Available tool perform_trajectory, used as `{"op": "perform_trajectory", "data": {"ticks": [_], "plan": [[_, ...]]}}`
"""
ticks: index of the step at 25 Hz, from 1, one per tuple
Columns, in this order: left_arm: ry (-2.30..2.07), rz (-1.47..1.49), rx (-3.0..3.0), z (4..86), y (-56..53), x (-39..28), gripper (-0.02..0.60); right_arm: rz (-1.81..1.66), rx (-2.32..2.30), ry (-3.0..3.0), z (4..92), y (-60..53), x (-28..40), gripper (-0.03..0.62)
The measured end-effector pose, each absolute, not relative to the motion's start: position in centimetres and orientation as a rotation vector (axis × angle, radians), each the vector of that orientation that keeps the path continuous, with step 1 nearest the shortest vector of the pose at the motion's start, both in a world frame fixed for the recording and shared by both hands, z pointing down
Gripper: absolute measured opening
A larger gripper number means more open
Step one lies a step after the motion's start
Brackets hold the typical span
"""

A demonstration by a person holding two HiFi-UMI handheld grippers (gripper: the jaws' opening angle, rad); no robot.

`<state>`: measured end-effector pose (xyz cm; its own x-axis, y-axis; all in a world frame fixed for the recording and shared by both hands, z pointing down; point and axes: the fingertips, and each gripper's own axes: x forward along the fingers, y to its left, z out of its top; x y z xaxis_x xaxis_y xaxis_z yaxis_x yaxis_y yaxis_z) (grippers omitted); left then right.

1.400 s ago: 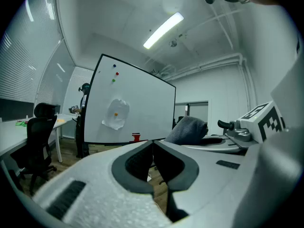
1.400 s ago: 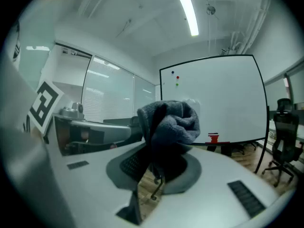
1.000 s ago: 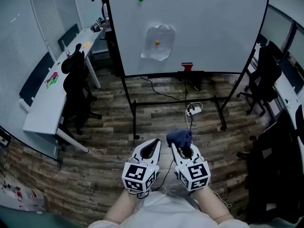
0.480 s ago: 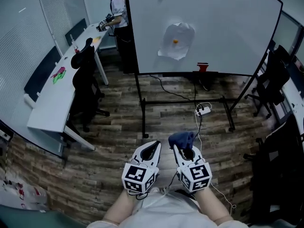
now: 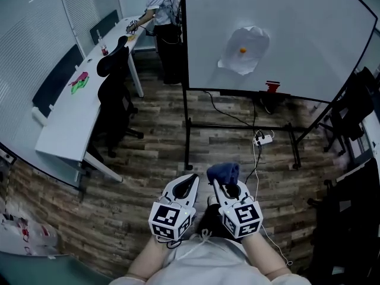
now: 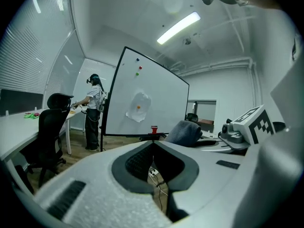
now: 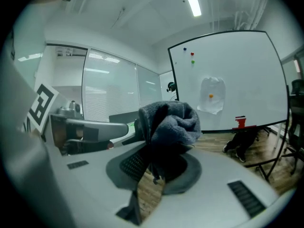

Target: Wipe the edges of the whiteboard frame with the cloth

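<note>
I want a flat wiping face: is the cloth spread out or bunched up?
Bunched. The cloth is a rumpled wad pinched in the right gripper, its folds bulging above the tips.

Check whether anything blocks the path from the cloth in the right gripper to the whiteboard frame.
Nothing visible does. Bare wooden floor lies between the cloth, clamped in the right gripper, and the whiteboard frame. The stand's crossbar and a power strip sit low beneath the board; the office chair stands off to the left.
</note>
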<state>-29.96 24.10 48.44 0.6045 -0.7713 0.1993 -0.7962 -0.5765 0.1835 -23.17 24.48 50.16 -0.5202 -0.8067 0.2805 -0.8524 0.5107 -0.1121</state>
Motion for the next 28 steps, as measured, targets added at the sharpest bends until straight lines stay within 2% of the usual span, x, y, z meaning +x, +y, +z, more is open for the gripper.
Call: {"op": "perform_trajectory", "data": {"ticks": [17,28], "plan": [[-1.520,0.111,2.461,47.9,0.0,-28.5,0.018,0.370,1.224,-2.667,49.9,-1.0,-21.2,0.066],[-1.540,0.154,2.350,50.5,-10.9,-30.5,0.018,0.451,1.110,-2.646,52.2,-12.4,-23.7,0.067]]}}
